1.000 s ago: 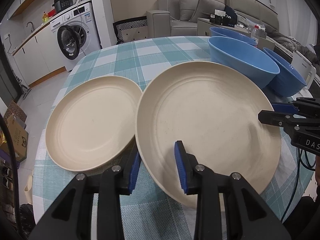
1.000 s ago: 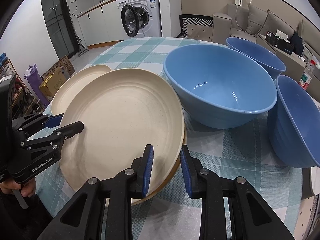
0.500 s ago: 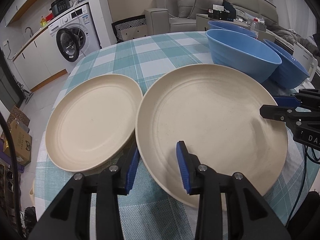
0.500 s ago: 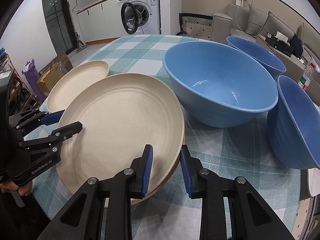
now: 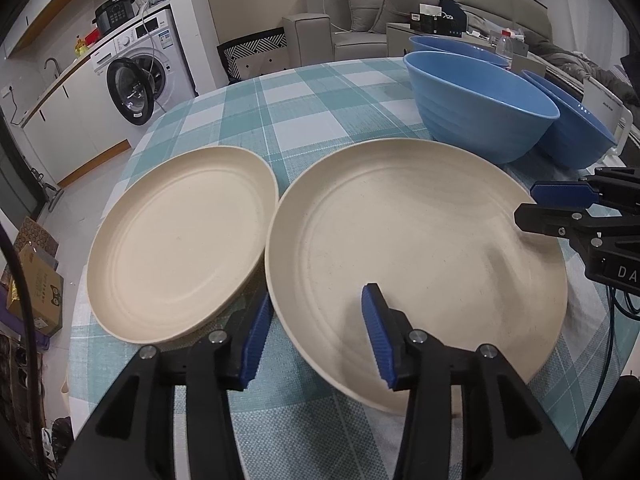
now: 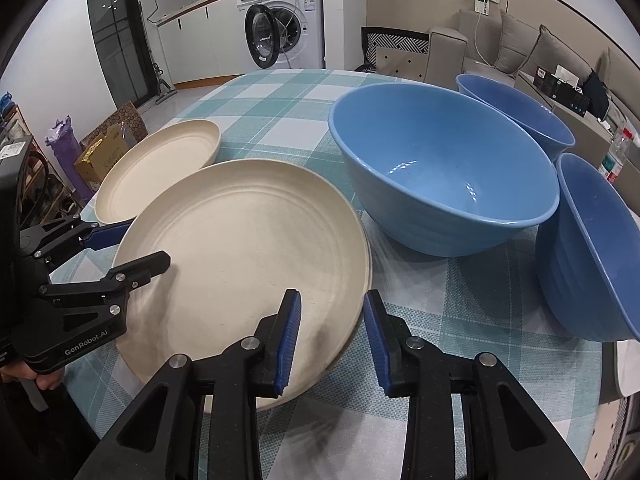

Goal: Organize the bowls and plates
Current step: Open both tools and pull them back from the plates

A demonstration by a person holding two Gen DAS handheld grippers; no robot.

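Note:
A large cream plate [image 5: 416, 260] [image 6: 240, 256] lies on the checked tablecloth, with a second cream plate [image 5: 180, 240] [image 6: 156, 168] just left of it. My left gripper [image 5: 316, 340] [image 6: 120, 248] straddles the large plate's near-left rim. Its jaws are opening and the pads stand off the rim. My right gripper [image 6: 332, 340] [image 5: 560, 208] straddles the plate's right rim, its jaws also opening, with a gap at the pads. Three blue bowls stand beyond: a big one [image 6: 440, 168] [image 5: 476, 108], one behind it [image 6: 516, 116] [image 5: 452, 46], and one at the right [image 6: 592, 248] [image 5: 572, 128].
The round table [image 5: 304, 92] drops off at its left and near edges. Cardboard boxes [image 5: 36, 284] sit on the floor to the left. A washing machine [image 6: 288, 24] and a sofa [image 5: 360, 12] stand beyond. A hand [image 6: 44, 380] holds the left gripper.
The large plate has sunk from a raised tilt to lie flat on the cloth. Both grippers' jaws have spread apart off its rim.

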